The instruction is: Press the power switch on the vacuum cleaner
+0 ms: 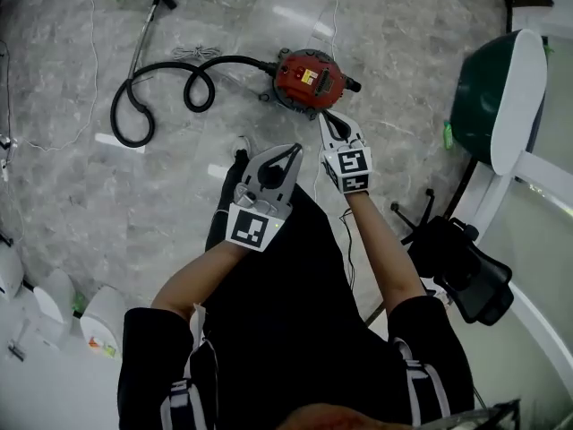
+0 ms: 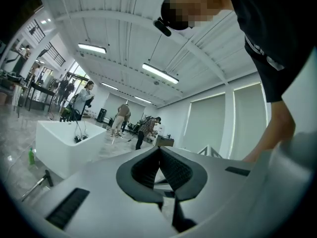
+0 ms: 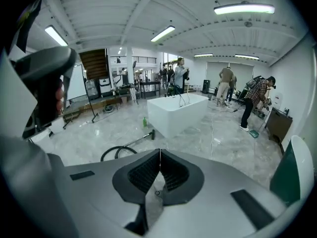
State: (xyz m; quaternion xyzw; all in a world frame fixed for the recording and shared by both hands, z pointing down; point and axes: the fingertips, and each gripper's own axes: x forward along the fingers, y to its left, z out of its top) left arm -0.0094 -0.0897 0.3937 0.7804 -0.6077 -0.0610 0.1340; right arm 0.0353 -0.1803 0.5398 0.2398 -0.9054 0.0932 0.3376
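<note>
The red canister vacuum cleaner (image 1: 307, 79) lies on the grey marble floor, its black hose (image 1: 161, 97) looping off to the left and its wand (image 1: 145, 27) running toward the top. My right gripper (image 1: 325, 116) is shut, its tips just short of the vacuum's near side. My left gripper (image 1: 294, 150) is also shut, lower and to the left, and holds nothing. In the right gripper view the shut gripper (image 3: 159, 153) hides the vacuum body; only the hose (image 3: 115, 152) and wand (image 3: 140, 137) show. The left gripper (image 2: 159, 150) in its own view points up toward the ceiling.
A green-backed chair (image 1: 495, 97) stands at the right, and a black office chair (image 1: 466, 267) is below it. White objects (image 1: 54, 303) sit at the lower left. A white counter (image 3: 178, 113) and a green bottle (image 3: 144, 121) lie beyond the hose, with several people further back.
</note>
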